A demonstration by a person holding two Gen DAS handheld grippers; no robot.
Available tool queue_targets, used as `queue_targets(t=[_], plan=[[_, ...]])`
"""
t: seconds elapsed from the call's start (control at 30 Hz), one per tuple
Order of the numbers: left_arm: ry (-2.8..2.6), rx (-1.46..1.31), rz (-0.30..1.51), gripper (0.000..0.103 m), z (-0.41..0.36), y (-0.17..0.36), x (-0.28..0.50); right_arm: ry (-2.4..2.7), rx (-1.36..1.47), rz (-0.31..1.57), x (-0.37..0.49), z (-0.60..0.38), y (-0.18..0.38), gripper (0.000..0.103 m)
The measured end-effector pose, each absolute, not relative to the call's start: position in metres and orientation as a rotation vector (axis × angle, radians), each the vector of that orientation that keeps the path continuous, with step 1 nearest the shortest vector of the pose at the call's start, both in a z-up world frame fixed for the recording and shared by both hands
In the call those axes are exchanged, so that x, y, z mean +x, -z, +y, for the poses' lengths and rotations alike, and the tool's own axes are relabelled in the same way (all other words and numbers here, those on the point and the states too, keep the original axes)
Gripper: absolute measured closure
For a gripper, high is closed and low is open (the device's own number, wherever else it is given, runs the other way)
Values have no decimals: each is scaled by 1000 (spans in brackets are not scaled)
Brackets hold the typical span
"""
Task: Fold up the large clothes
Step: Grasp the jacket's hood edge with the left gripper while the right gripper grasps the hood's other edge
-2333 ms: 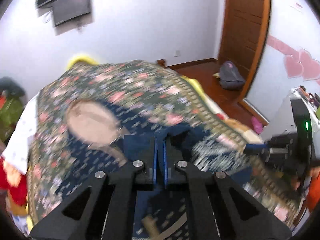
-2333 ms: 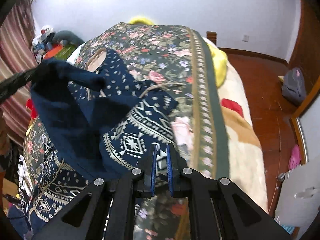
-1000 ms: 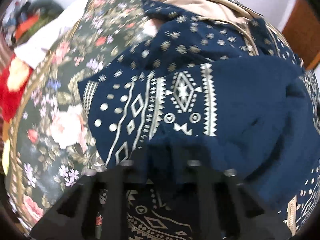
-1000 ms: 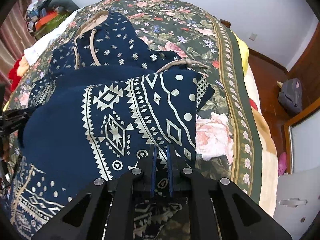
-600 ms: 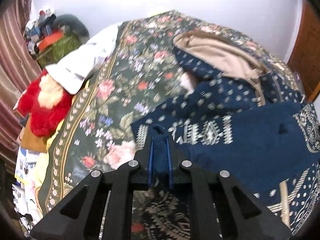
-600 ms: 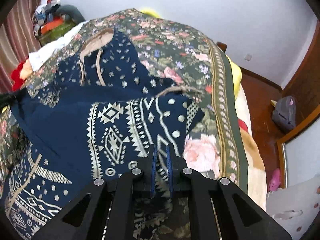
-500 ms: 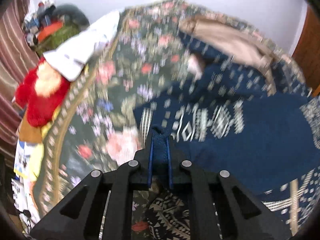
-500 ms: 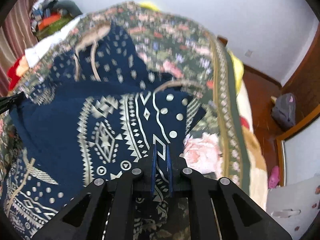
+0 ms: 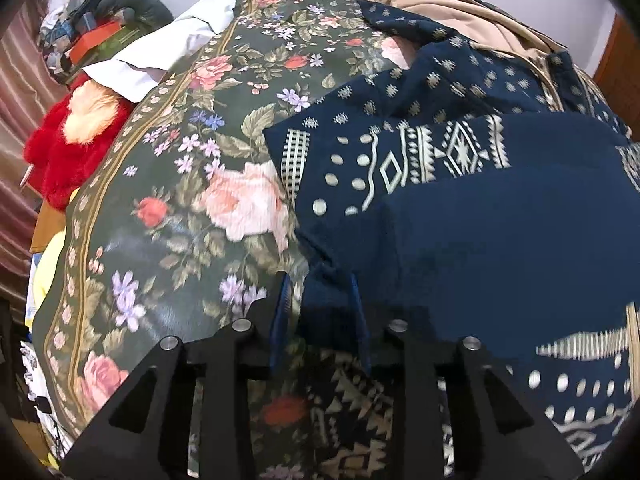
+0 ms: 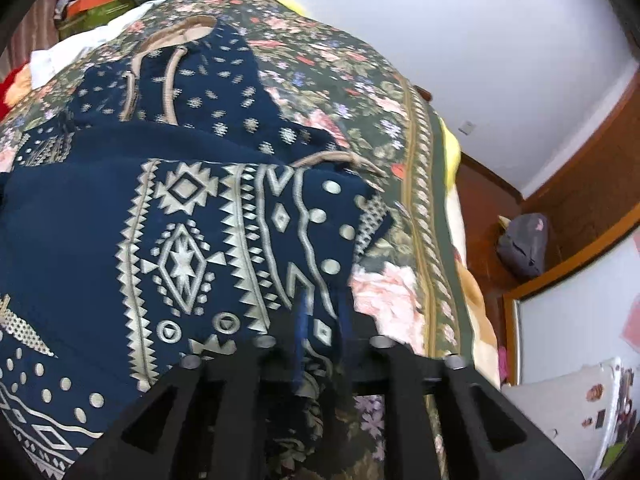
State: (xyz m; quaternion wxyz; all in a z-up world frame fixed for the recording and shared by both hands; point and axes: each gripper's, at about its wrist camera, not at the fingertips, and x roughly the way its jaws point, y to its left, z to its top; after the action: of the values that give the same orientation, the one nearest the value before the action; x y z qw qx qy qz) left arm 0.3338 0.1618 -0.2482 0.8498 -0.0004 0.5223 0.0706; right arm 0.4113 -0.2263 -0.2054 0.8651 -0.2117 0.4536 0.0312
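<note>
— Left wrist view: navy hoodie [image 9: 500,216] lies folded over itself on the floral bedspread [image 9: 192,184]?

— Yes. Left gripper [image 9: 318,300] and right gripper [image 10: 322,312] have just spread, cloth edges loose between them; this fold seems placed.

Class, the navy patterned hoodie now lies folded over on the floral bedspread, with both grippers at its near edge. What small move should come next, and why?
Probably lift both grippers clear. The left gripper and right gripper have just been opening their jaws, fabric loose between them, and the hoodie lies on the bedspread.
</note>
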Motion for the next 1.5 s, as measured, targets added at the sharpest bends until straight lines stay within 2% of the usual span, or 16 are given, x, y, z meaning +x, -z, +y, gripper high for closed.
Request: queue_targets(t=[0.03,0.07,0.1,0.3,0.5,0.57,0.6,0.9,1.1,1.27,1.5], plan=[[-143,12,1106,70,160,247,330,-31,-458,937,410,-229,205,48],[-140,21,1108,68,160,246,328,11,-469,916,410,-233,204,23],[-139,30,1111,66,160,246,327,-9,-434,924,410,-244,205,22],[-126,79,1137,52,159,236,312,-86,-206,1039,415,-281,201,21],[-88,33,1129,51,168,201,313,-158,-232,969,412,-265,161,21],[-79,-1,1083,44,170,180,320,-199,-210,948,419,-255,145,20],[-78,-14,1065,41,171,173,325,-230,-186,939,425,-250,137,20],[-47,-69,959,33,161,122,411,-352,-57,907,490,-188,100,13],[-23,-87,960,33,155,130,469,-380,52,1003,555,-151,127,13],[-66,-159,997,33,158,159,517,-385,92,1104,600,-123,163,13],[-40,-324,1046,33,157,196,563,-338,111,1086,636,-93,190,15]])
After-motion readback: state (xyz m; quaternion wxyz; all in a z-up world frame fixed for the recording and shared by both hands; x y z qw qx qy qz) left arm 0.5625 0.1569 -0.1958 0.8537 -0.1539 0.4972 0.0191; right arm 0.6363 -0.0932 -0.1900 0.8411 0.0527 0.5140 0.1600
